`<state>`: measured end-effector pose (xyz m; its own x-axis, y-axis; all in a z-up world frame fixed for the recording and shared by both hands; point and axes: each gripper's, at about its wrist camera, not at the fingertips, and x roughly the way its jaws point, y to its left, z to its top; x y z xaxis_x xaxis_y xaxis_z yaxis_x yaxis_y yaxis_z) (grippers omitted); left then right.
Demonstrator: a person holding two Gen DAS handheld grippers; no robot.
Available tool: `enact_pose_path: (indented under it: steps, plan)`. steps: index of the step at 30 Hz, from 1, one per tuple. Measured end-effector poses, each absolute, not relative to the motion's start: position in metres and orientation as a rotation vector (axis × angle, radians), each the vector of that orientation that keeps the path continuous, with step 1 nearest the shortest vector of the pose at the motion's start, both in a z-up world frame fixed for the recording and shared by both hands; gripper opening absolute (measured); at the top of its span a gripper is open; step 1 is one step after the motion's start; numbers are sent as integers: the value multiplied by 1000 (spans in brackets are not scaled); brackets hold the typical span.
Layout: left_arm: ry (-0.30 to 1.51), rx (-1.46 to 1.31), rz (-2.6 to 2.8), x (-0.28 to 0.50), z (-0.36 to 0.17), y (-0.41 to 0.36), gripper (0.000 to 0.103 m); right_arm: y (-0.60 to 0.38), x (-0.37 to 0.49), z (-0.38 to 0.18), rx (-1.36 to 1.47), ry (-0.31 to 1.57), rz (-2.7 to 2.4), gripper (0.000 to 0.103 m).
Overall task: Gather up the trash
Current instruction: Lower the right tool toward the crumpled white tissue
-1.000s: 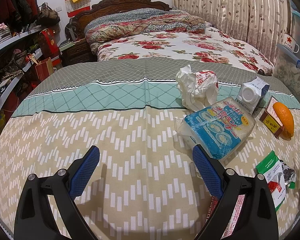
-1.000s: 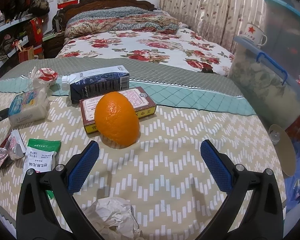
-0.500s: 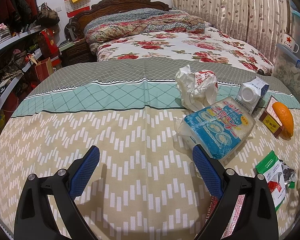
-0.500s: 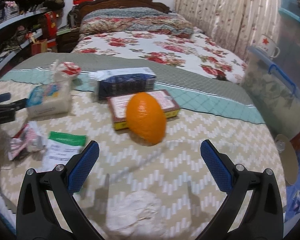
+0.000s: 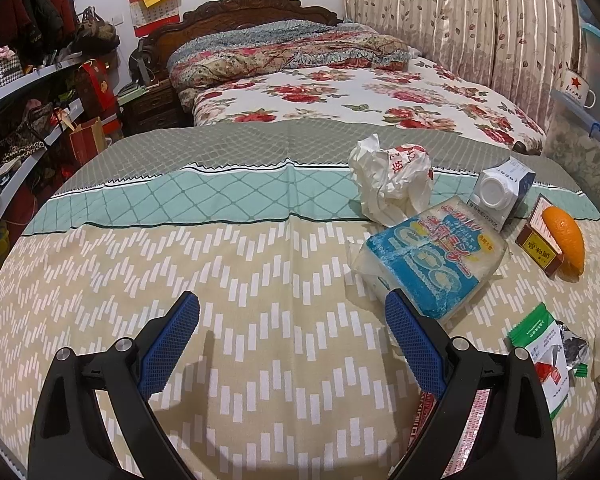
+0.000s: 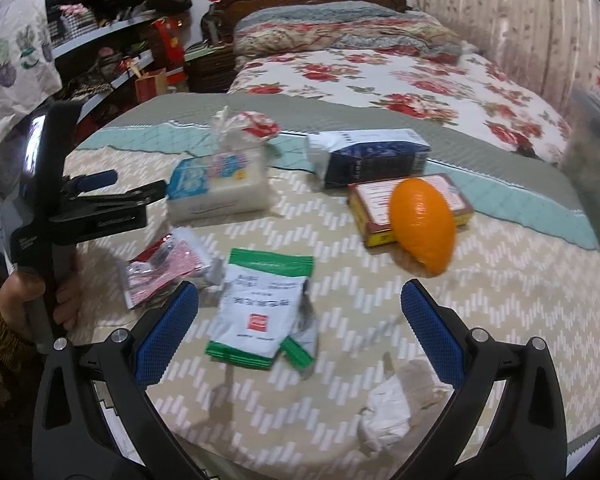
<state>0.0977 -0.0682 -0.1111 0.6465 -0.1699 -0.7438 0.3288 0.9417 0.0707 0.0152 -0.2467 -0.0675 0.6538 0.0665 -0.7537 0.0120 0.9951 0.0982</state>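
We hold the left claw (image 5: 292, 344) spread wide and empty above the patterned cloth (image 5: 228, 280) that covers the surface. Its right finger sits just beside the blue-and-white plastic packet (image 5: 432, 256). Behind that packet lies a crumpled white wrapper with red print (image 5: 392, 176), and next to it a dark blue carton (image 5: 504, 190) on its side. Further right an orange (image 5: 564, 236) rests against a red and yellow box (image 5: 540, 232).

Our right claw (image 6: 300, 330) is likewise released, gripping nothing, and hovers over the green-and-white sachet (image 6: 260, 308), which lies flat between its fingers. To the left of the sachet lies a torn red and silver foil wrapper (image 6: 164, 272), and a crumpled white tissue (image 6: 396, 412) sits near the right finger, at the near edge of the cloth. The right view is somewhat blurred. In it we also see a hand (image 6: 40, 300) gripping the left tool's handle.
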Motion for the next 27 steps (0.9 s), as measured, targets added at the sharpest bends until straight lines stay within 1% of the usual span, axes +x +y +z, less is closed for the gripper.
enact_pose_path:
  steps: [18,27]
  plan:
    - [814,205,-290,95,-110,-67,90,-240,17,-67,85,868,39,100]
    - [783,203,-302,94,-101,-74,90,-236,19,-67,76,877,24,100]
